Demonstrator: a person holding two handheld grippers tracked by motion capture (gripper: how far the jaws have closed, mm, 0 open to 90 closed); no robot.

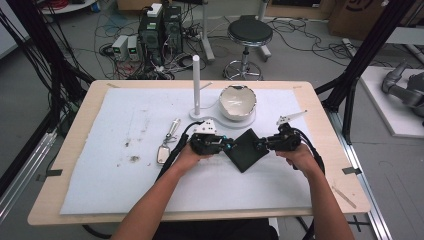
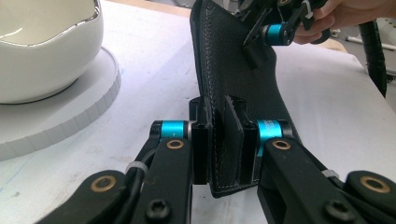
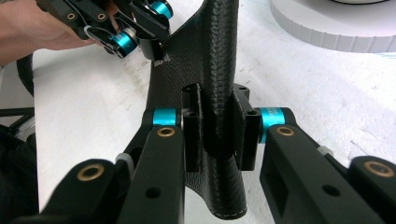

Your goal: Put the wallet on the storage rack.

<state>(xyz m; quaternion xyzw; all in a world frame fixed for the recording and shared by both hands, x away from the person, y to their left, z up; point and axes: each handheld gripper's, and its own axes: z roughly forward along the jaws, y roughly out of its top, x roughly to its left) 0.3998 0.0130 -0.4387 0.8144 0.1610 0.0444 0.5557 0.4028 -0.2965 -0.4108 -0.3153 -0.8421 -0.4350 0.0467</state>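
Showing from the high view a black leather wallet (image 1: 244,149) held between left gripper (image 1: 227,145) and right gripper (image 1: 260,145) over the surface (image 1: 125,130), each gripper view confirms jaws clamped on an opposite edge, probably mid-unfolding, requiring coordinated separation.

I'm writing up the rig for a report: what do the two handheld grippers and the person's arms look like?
Both the left gripper and the right gripper are black, with jointed linkage arms, brass-coloured pivot rings, turquoise metal collars and flat black pads. A grey three-cornered plate tops the left gripper. White zip ties bind the wiring, and a black cable trails from each. The forearms are bare, no sleeves.
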